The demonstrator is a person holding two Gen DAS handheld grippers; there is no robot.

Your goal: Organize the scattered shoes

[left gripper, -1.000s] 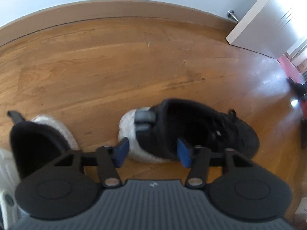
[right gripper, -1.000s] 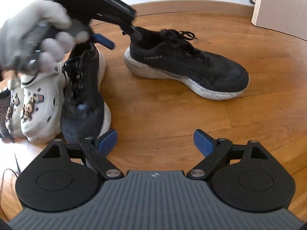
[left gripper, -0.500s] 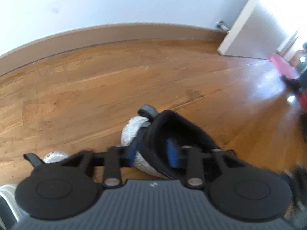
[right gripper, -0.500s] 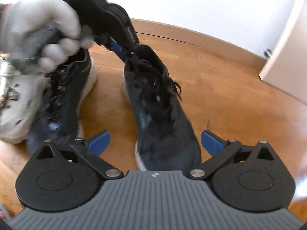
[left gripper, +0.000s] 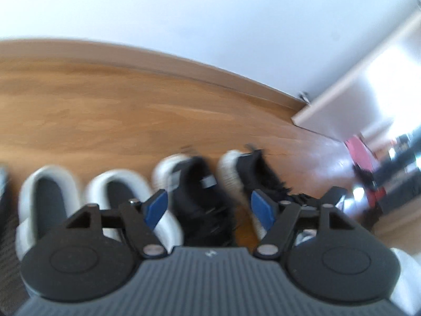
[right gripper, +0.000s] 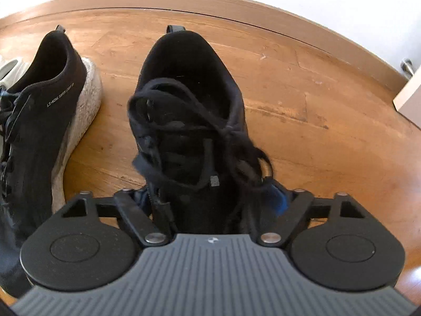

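Right tongs (right gripper: 213, 200) clenched on the forefoot of a black sneaker (right gripper: 189, 100), heel pointing to the baseboard (right gripper: 236, 2). Shoe sits on the wooden floor (right gripper: 315, 100) near the wall. Second black sneaker (right gripper: 39, 131) lies just beside it to the left, white sole showing, same heading. Left tongs (left gripper: 208, 208) released, nothing between the blue pads, hanging over the row: two white clogs (left gripper: 47, 197), then both black sneakers. Left view blurred.
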